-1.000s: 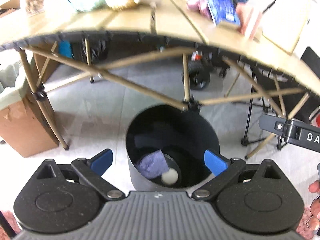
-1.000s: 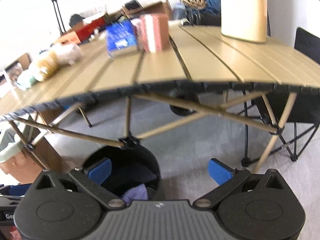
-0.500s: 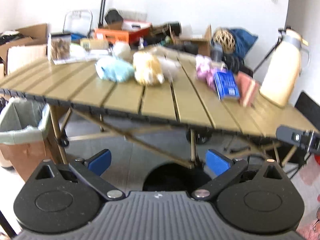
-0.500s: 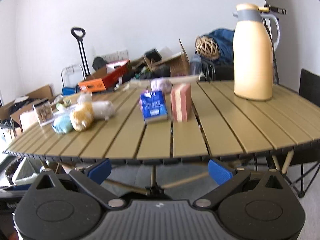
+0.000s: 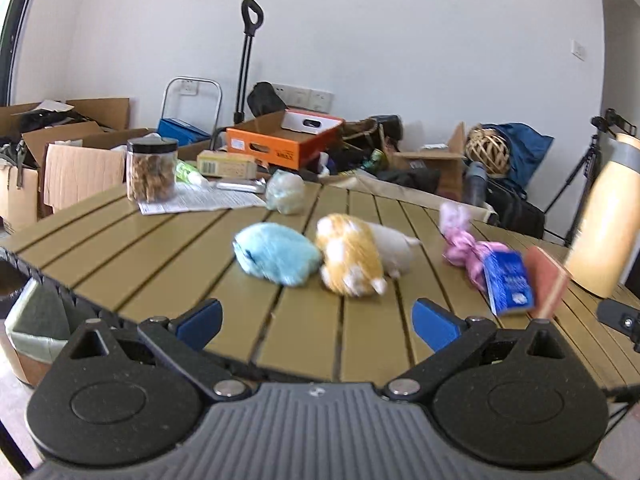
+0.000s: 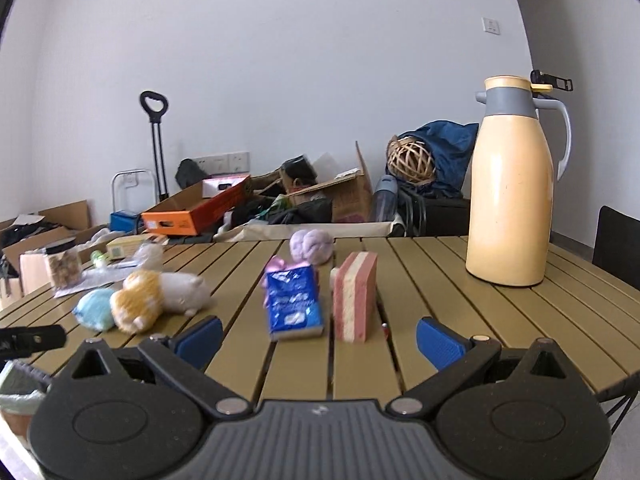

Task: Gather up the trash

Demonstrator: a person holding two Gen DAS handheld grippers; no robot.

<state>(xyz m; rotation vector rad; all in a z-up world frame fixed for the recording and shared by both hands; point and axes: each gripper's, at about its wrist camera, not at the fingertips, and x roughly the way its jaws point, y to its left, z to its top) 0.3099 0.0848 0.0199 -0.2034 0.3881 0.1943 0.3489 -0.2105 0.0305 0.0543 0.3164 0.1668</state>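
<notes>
My left gripper (image 5: 316,322) and right gripper (image 6: 318,338) both hover with fingers spread and nothing between them, over the near edge of the worktop (image 6: 440,280). The blue packet (image 6: 294,306) stands upright just left of the pink sponge (image 6: 356,296), its printed face toward me; the writing is too blurred to read.
</notes>
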